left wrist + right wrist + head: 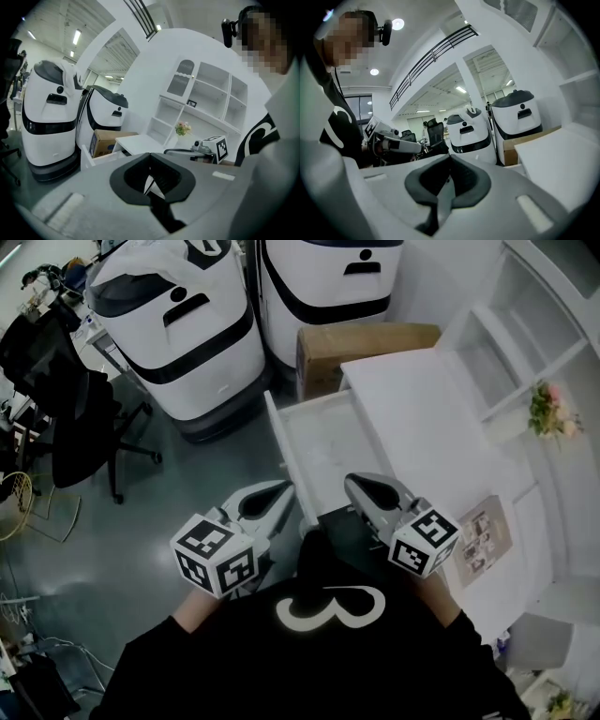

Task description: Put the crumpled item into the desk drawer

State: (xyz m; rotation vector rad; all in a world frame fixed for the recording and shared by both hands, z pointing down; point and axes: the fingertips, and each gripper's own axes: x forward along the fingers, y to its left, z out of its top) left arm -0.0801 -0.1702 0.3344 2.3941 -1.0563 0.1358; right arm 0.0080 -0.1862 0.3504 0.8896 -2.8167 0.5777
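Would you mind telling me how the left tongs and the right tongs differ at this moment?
The left tongs hang over the floor outside the open drawer's left wall; the right tongs sit by its front right corner, beside the desk. The left tongs angle rightward, the right tongs leftward. Both are shut and empty.

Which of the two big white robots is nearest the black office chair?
The left-hand robot in the head view; the office chair stands left of it, while the other robot sits behind the cardboard box.
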